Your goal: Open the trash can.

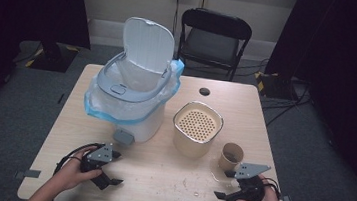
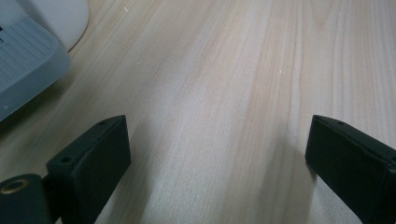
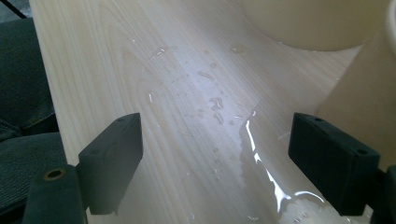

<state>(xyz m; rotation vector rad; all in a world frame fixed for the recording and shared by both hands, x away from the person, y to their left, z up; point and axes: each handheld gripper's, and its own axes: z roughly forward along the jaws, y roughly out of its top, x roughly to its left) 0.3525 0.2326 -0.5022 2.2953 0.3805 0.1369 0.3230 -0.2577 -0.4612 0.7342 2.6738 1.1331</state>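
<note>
Two hand-held grippers sit low at the near edge of the desk (image 1: 158, 174), both released and holding nothing. The right hand-held gripper (image 1: 232, 185) is nearest the paper cup (image 1: 231, 156), which stands upright at its twelve o'clock beside the strainer tub (image 1: 196, 127). My guess is the cup is next: approach level, jaws around its middle, and squeeze gently, since the spilled water (image 3: 261, 168) makes the wood slippery. The left hand-held gripper (image 1: 111, 169) waits at seven o'clock from the bin (image 1: 132, 90).
</note>
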